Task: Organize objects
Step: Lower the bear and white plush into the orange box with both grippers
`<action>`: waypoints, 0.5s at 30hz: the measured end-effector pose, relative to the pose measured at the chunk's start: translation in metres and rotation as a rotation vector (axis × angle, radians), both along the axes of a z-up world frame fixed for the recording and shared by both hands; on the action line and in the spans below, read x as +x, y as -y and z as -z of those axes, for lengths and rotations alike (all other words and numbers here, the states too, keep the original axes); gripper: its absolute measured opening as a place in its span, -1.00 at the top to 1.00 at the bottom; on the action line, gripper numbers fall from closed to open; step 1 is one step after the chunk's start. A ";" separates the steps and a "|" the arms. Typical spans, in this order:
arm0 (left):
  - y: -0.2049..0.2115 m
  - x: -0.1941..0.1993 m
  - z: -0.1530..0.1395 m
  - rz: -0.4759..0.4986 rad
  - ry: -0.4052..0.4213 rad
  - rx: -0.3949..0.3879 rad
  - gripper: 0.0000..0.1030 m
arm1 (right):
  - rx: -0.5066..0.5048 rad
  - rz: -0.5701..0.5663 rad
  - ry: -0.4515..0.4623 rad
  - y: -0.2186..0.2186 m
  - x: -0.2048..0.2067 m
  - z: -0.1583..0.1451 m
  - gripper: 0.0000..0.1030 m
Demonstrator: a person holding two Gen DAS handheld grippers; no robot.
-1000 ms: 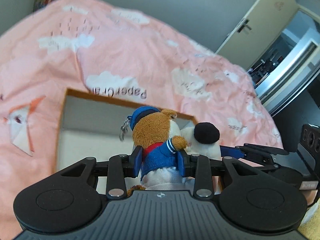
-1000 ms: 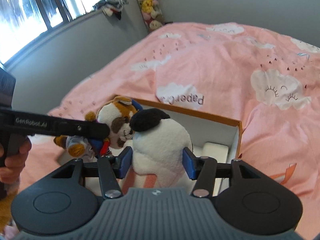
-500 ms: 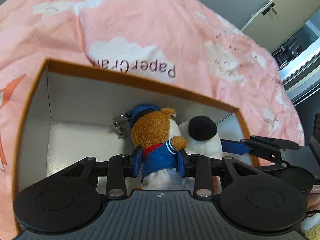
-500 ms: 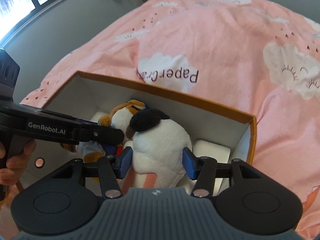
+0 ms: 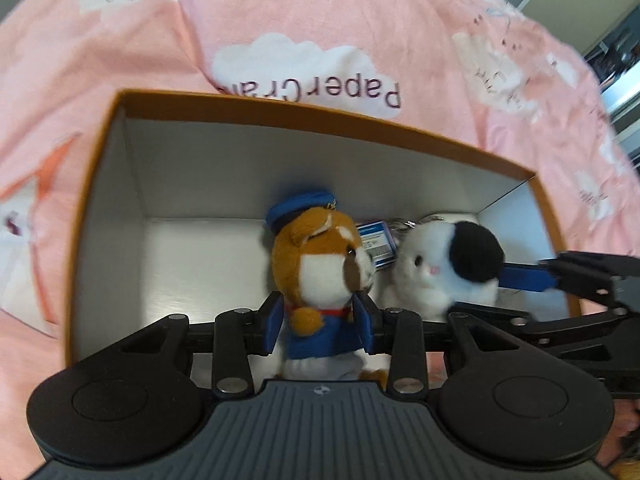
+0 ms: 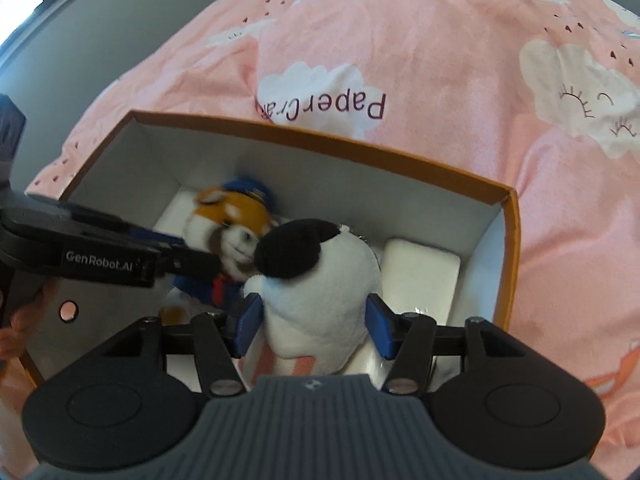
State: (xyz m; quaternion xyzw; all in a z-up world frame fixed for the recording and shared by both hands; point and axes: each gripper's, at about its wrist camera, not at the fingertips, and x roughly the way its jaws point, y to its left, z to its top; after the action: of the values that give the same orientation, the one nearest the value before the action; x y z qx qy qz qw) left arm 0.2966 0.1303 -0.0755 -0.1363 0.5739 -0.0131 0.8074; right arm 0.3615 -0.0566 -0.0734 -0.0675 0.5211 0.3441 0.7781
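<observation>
My left gripper [image 5: 319,326] is shut on a brown plush dog [image 5: 320,264] in a blue cap and blue jacket, held inside an open orange-rimmed box [image 5: 320,118]. My right gripper [image 6: 312,330] is shut on a white plush with a black patch [image 6: 320,276], also inside the box [image 6: 320,140], just right of the dog [image 6: 228,224]. In the left wrist view the white plush [image 5: 444,268] sits beside the dog with the right gripper's blue finger [image 5: 524,278] against it. The left gripper also shows in the right wrist view [image 6: 188,258].
The box lies on a pink bed cover with white clouds [image 5: 320,20] and the words PaperCrane [image 6: 320,110]. A white pad [image 6: 420,268] lines the box floor at the right. A small blue tag [image 5: 374,242] lies behind the plushes.
Both grippers have moved down and forward into the box with their plushes. The dog has turned so that its face shows in the left wrist view.
</observation>
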 end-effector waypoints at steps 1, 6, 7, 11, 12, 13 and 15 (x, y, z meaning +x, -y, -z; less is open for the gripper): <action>0.000 0.000 0.000 0.012 -0.005 0.001 0.16 | -0.017 0.003 -0.003 -0.001 -0.003 -0.001 -0.06; 0.003 0.001 0.003 0.037 0.002 0.002 0.27 | -0.030 0.038 -0.044 0.002 -0.008 0.002 0.08; 0.004 0.002 0.004 0.040 0.001 -0.010 0.29 | -0.016 0.048 -0.059 0.004 -0.007 0.005 0.11; 0.008 0.006 0.007 0.060 0.006 -0.025 0.38 | 0.038 0.101 -0.049 0.008 -0.005 0.011 0.15; 0.009 0.008 0.008 0.065 0.008 -0.028 0.38 | 0.045 0.115 -0.036 0.008 -0.005 0.012 0.16; 0.009 0.009 0.008 0.070 0.008 -0.034 0.38 | 0.049 0.123 -0.018 0.007 -0.005 0.012 0.17; 0.010 0.012 0.009 0.076 0.005 -0.032 0.38 | 0.051 0.143 0.004 0.006 -0.004 0.012 0.18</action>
State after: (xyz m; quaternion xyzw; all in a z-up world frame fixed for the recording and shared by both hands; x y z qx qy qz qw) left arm 0.3083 0.1204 -0.0848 -0.1274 0.5762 -0.0532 0.8056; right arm 0.3572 -0.0621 -0.0854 -0.0106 0.5141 0.3006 0.8032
